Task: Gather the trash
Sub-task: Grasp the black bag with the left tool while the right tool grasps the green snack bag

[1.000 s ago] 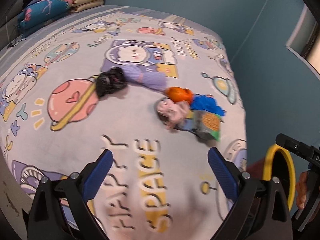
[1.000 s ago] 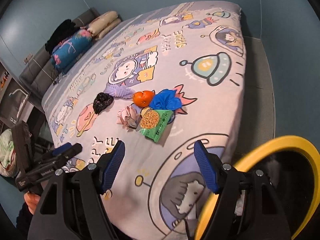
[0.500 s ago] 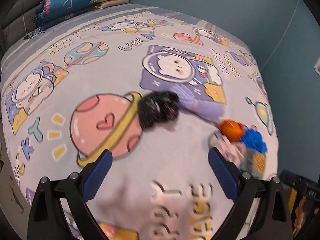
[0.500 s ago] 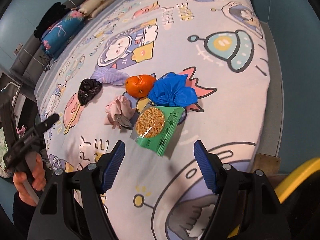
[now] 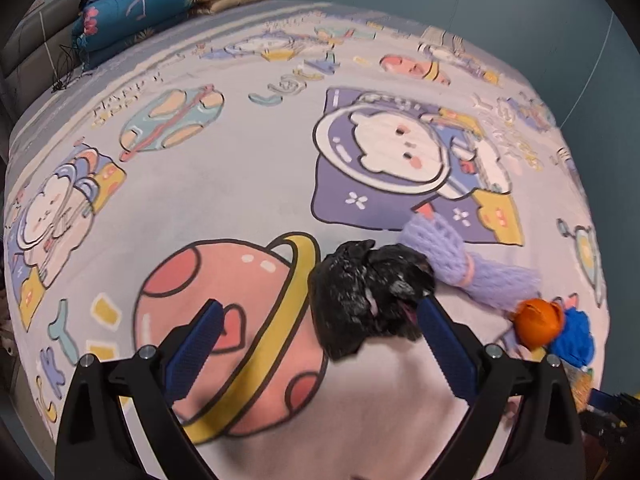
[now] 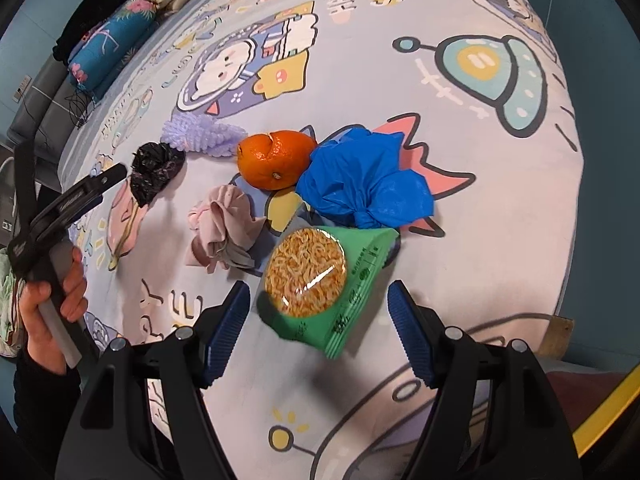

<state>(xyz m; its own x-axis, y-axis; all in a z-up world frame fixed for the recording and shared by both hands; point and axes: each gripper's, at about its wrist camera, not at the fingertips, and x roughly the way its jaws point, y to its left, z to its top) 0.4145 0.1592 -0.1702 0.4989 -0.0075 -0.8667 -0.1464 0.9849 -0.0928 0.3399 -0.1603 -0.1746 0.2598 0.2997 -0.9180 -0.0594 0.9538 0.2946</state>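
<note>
**Approach Phase: Both Units Closing on Targets**

Both units have advanced toward the bed since the earlier frames; each target now sits larger between the blue pads.

Left hand-held gripper (image 5: 316,322): released, jaws spread wide. A crumpled black plastic bag (image 5: 366,292) lies between the pads, nearer the right pad, not yet gripped.

Right hand-held gripper (image 6: 318,312): released, jaws spread wide. A green instant-noodle packet with a round clear window (image 6: 324,280) lies between the pads, ungrasped.

Step in hand: pre-grasp alignment. Judged next move: lower each unit until the pads flank the item, then clench.

Remaining items near the packet: a peeled-looking orange citrus fruit (image 6: 274,160), a knotted blue plastic bag (image 6: 364,184), a wadded pink tissue (image 6: 224,228) and a lilac foam fruit net (image 6: 202,134).

Surface: a bed with a pale cartoon space-print cover (image 5: 248,184), soft, so items may sink under pressure. Folded pillows and bedding (image 5: 160,0) are stacked at the far end. Walls are teal. A yellow-rimmed bin edge (image 6: 604,416) shows at lower right.
</note>
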